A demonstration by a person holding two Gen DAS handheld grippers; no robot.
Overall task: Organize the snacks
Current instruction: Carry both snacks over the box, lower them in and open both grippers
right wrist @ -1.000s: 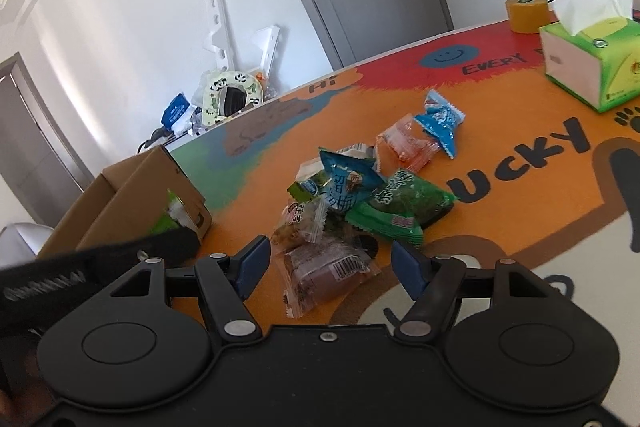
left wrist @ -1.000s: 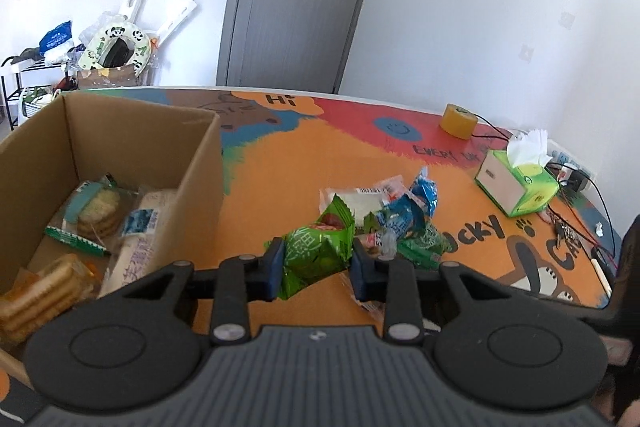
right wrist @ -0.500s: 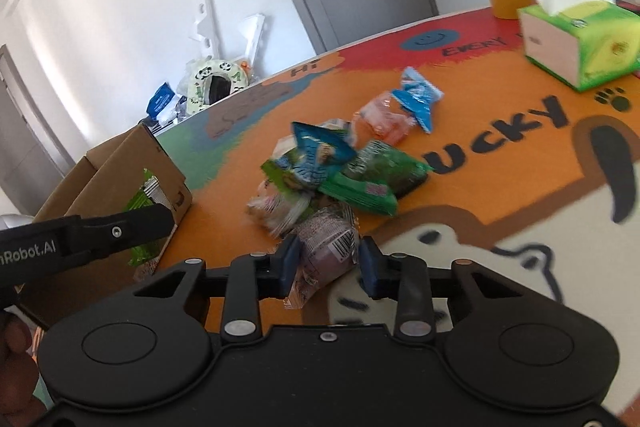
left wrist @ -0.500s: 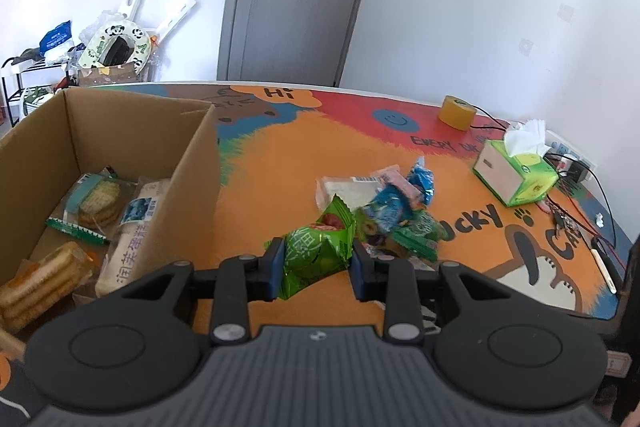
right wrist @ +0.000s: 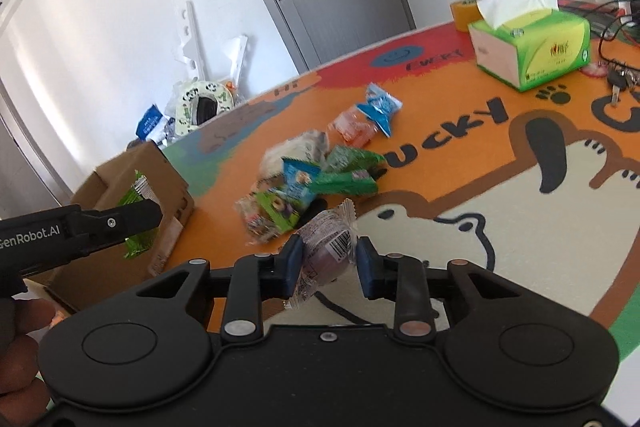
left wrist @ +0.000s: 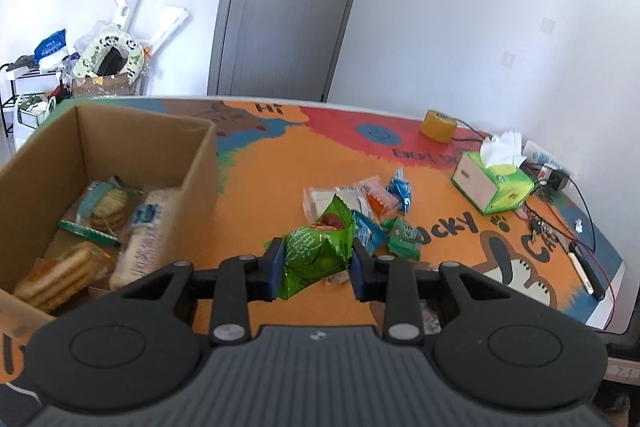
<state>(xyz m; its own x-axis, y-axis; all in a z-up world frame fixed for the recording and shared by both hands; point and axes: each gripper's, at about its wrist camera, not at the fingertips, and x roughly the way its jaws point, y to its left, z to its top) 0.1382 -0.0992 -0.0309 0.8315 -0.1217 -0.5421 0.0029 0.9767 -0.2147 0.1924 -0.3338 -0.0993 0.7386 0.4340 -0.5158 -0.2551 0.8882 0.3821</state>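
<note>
Green foil snack packet (left wrist: pixel 316 255) clamped between the pads of the left gripper (left wrist: pixel 316 269), held off the desk (left wrist: pixel 272 179) beside the cardboard box (left wrist: pixel 200 163) at its 9 o'clock. Box already contains biscuit packs (left wrist: pixel 104 205). Right gripper (right wrist: pixel 329 267): jaws have just been closing and now pinch a clear-wrapped purple snack (right wrist: pixel 328 253), lifted clear of the desk. Loose snack pile (right wrist: pixel 312 179) lies at 12 o'clock of the right gripper. Tissue box (right wrist: pixel 532 51) sits at 2 o'clock, well apart from the pile.
</note>
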